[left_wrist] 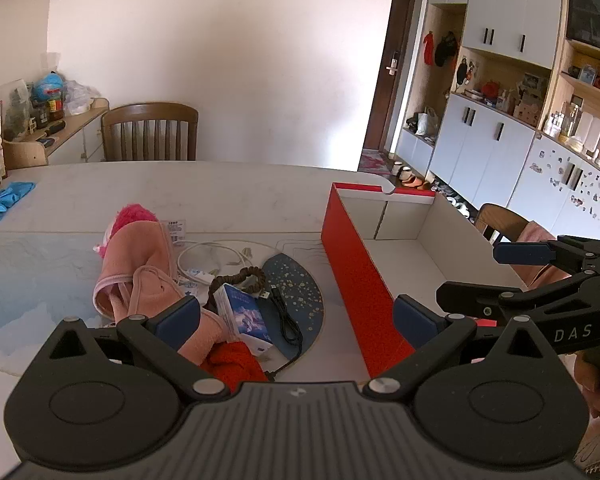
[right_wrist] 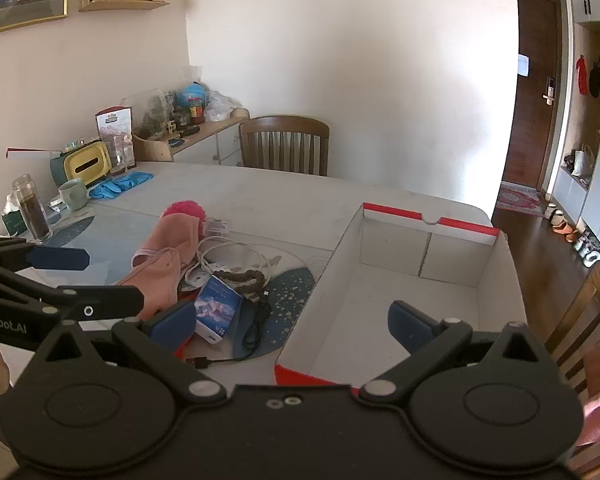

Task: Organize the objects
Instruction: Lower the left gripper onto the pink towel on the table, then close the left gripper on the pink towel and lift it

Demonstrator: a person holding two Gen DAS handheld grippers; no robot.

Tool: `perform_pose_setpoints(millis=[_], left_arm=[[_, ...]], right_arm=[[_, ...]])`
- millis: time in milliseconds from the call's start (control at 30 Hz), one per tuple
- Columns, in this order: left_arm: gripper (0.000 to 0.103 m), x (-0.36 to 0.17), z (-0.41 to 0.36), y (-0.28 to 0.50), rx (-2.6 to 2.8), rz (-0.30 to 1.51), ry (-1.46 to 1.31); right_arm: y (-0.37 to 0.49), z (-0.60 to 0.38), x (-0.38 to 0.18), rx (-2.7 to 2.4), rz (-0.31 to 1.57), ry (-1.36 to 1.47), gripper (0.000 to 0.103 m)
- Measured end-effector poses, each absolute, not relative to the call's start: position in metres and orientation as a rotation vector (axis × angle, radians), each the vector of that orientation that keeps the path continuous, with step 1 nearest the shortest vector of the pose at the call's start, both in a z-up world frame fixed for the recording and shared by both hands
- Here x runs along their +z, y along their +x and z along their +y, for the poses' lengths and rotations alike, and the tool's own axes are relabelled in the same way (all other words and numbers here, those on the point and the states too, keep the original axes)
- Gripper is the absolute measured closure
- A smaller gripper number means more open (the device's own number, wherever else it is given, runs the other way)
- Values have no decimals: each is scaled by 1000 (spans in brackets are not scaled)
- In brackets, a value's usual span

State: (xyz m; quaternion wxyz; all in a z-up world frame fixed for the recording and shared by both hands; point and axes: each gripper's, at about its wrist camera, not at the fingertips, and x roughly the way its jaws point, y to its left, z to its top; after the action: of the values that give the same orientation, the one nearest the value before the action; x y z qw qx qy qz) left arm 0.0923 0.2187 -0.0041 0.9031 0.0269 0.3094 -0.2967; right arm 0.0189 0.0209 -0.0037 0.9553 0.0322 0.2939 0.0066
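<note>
Clutter is sitting in a loose heap on the pale marble-look surface [left_wrist: 228, 184], and beside it, to the right, a red box [left_wrist: 352, 276] is standing open, its white cardboard floor bare. The box's tall red wall is forming a hard edge right next to the heap. Beyond the heap, the far stretch of the surface is lying free up to a wooden chair [left_wrist: 150, 132].

In the heap: a soft pink cloth [left_wrist: 136, 264] is slumping over a fuzzy magenta ball [left_wrist: 134, 214]; a glossy white cable [left_wrist: 216, 254] is looping beside it; a brown bead bracelet [left_wrist: 236, 280] is curling just above a small blue-and-white carton [left_wrist: 244, 316]; a thin black cable [left_wrist: 286, 320] is trailing across a round dark speckled mat [left_wrist: 300, 284]. Something red and knitted [left_wrist: 232, 364] is peeking out nearest the camera.

The left gripper [left_wrist: 296, 312] is hovering over the heap, jaws spread wide, pinching nothing. The right gripper [right_wrist: 292, 320] is hanging at the box's near left wall, jaws likewise spread wide with nothing between them.
</note>
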Motion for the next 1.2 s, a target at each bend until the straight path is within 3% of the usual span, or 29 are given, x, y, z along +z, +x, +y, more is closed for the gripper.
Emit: perform_pose_setpoints(millis=[700,1200], left_arm=[[0,-16,223,130,-610,707,53],[0,-60,255,220,-428,803,103]], right_arm=[[36,12,-8,-80,633,84,1],[41,-9,-19,-270,670,112,1]])
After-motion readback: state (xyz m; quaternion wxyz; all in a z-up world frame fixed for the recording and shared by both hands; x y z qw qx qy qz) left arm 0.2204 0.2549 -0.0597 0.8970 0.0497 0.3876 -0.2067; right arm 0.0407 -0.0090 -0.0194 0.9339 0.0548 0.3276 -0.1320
